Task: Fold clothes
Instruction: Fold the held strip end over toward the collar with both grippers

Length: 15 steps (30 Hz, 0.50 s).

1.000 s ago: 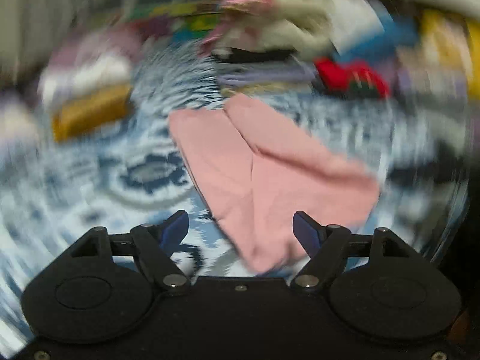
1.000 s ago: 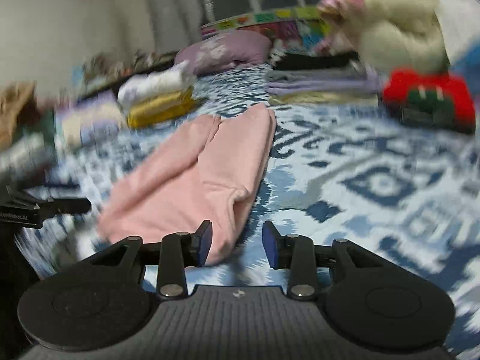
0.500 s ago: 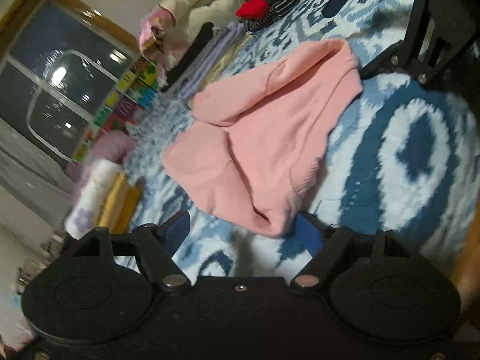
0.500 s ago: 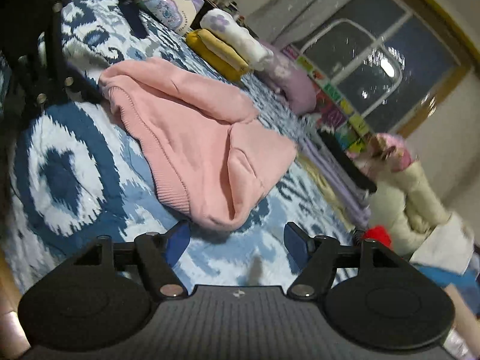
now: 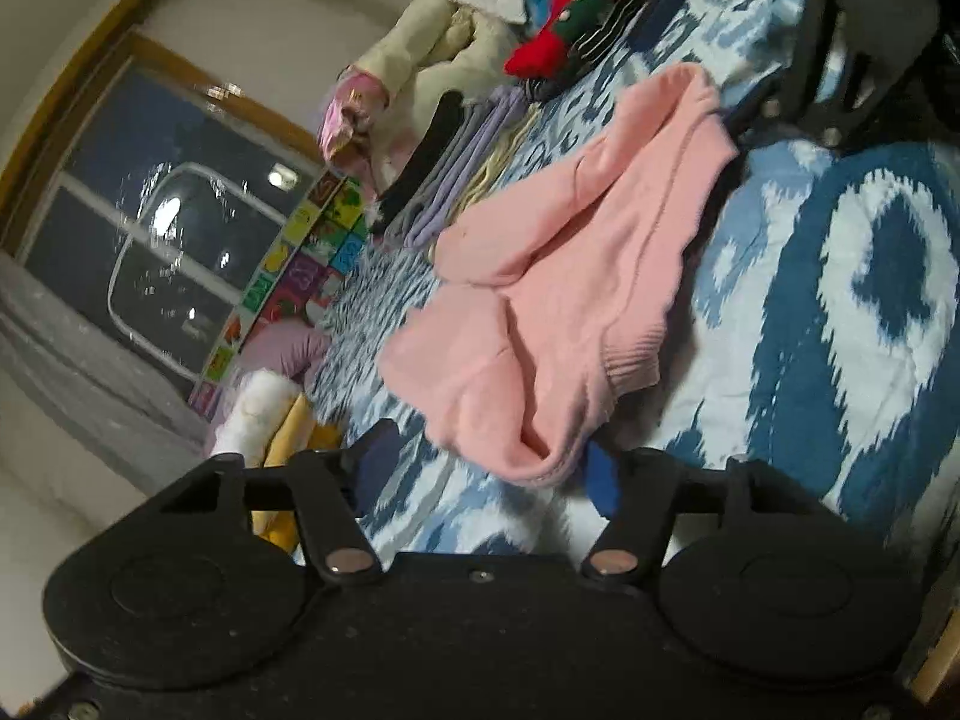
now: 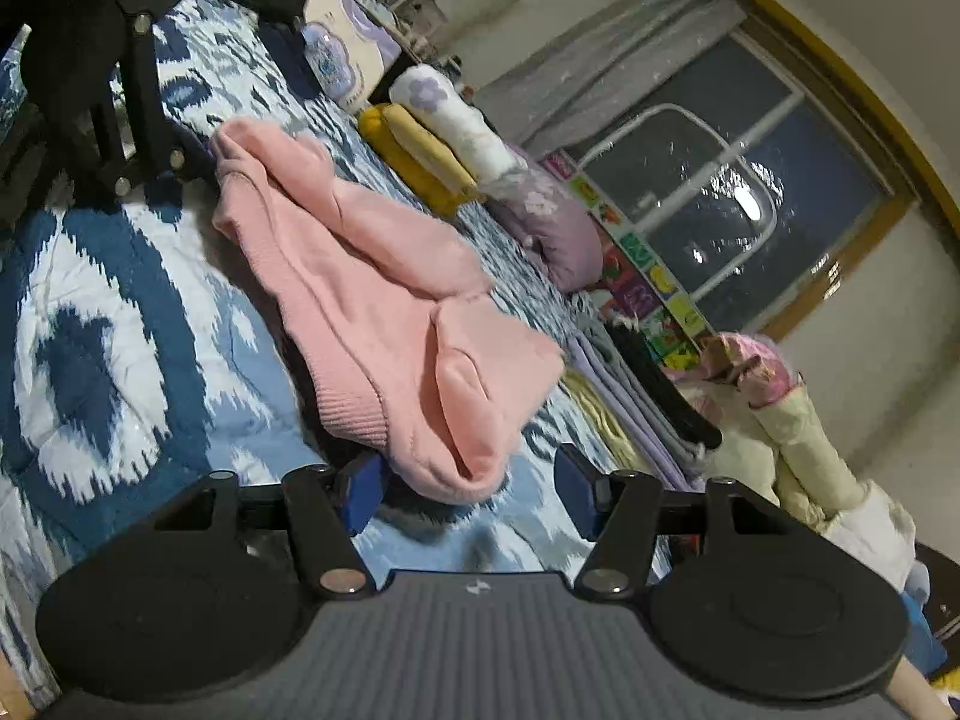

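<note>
Left gripper (image 5: 489, 471) and right gripper (image 6: 468, 483), both spread wide, straddle pink garment (image 5: 558, 276) corners at lower centre; next, pinch them

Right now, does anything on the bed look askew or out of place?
Only the pink garment: it lies bunched and lopsided on the blue patterned bedspread, layers overlapping unevenly, one ribbed hem sticking out, unlike the neat folded stacks behind it. The left gripper and right gripper are open at opposite ends. Nothing looks spilled or damaged.
</note>
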Tool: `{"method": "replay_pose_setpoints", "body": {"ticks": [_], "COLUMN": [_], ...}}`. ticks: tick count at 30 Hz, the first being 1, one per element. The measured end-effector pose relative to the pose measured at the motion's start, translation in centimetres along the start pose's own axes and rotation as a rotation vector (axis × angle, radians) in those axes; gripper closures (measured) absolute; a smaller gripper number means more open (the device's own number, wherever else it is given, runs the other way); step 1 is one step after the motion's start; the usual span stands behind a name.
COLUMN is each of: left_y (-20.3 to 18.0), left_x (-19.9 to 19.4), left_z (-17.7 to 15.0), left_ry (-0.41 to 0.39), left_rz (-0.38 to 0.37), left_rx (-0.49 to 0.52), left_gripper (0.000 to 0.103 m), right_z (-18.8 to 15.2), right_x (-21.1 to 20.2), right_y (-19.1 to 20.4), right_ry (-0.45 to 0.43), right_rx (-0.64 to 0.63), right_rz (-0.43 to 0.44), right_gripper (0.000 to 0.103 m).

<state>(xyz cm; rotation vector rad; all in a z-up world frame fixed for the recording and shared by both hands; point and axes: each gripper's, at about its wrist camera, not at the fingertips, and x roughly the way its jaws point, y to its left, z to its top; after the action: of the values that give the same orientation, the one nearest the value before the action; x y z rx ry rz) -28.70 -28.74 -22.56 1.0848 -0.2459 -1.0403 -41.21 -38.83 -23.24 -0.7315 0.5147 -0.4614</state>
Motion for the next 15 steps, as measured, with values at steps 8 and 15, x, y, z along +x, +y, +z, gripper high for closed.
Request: {"method": "replay_pose_setpoints", "body": {"ticks": [8,15], "left_y": [-0.1,-0.6], "left_x": [1.4,1.4], "left_z": [0.4,0.6], "left_ry": [-0.033,0.007], "left_rz": [-0.032,-0.080], "left_rx": [0.003,0.016], "left_gripper": [0.053,0.092], "right_z": [0.0,0.4], "right_x": [1.4,0.9], "right_y": [-0.6,-1.2], "right_ry": [-0.029,0.016], "right_rx": [0.009,0.093], "right_rz": [0.031,0.171], "right_gripper": [0.068,0.089]}}
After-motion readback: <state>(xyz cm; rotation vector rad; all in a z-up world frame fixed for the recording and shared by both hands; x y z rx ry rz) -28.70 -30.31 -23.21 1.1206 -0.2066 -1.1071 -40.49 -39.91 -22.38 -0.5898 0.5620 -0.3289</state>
